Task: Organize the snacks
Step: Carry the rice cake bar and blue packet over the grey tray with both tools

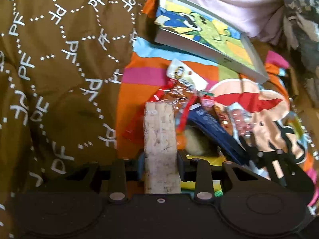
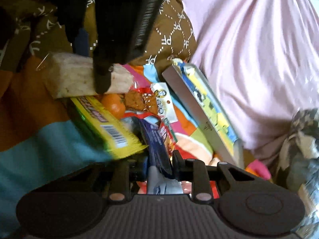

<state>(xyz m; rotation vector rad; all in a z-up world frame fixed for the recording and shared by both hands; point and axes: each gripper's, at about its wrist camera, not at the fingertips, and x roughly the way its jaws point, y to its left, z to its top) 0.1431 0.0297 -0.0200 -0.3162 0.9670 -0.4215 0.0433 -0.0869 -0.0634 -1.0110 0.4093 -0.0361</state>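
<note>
My left gripper (image 1: 160, 159) clamps a pale puffed-rice bar (image 1: 160, 137) above the snack pile, while my right gripper (image 2: 159, 166) pinches a dark blue packet (image 2: 157, 145)

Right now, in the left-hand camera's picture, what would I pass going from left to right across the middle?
Brown patterned quilt → pale puffed-rice bar clamped in the left gripper → dark blue packet → clear packet of pink sweets → cartoon-print sheet.

Both grippers, left gripper (image 1: 160, 159) and right gripper (image 2: 158, 164), are matte black plastic with round hubs, silver rivets and blue-lined fingers.
</note>
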